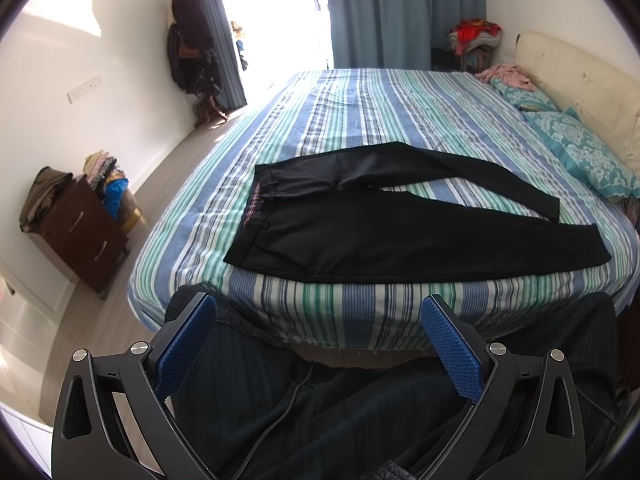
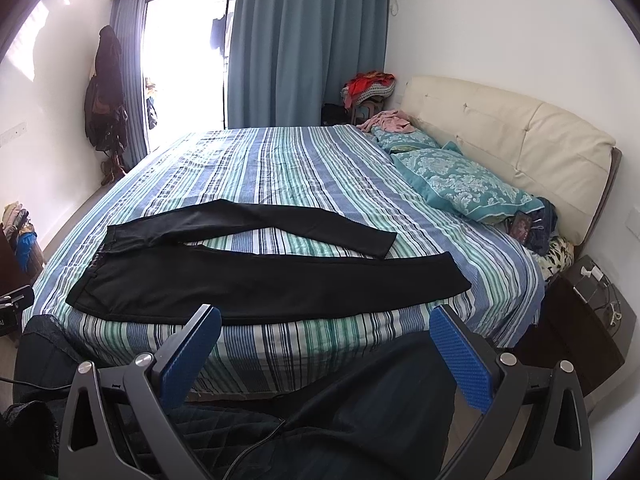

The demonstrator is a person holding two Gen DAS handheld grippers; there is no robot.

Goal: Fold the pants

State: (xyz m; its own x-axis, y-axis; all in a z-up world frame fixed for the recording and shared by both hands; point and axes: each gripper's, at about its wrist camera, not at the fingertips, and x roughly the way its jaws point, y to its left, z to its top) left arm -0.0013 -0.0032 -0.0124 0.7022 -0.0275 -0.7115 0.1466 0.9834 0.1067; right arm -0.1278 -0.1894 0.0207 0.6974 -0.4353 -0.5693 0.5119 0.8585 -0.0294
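1. Both my claws, left gripper [image 1: 318, 344] and right gripper [image 2: 326, 354], are spread wide, holding nothing, short of the bed [image 2: 280, 168].
2. The black pants [image 2: 256, 280] lie flat near the bed's front edge, legs splayed.
3. I'd pinch the far leg's cuff [image 2: 386, 245] and waistband [image 1: 261, 186] and lay it over the near leg.
4. No containers to report.

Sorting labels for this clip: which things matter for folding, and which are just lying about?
For the job:
black pants
striped bed
left tool
right tool

Lying about:
teal pillows
pink garment
coat rack
wooden dresser
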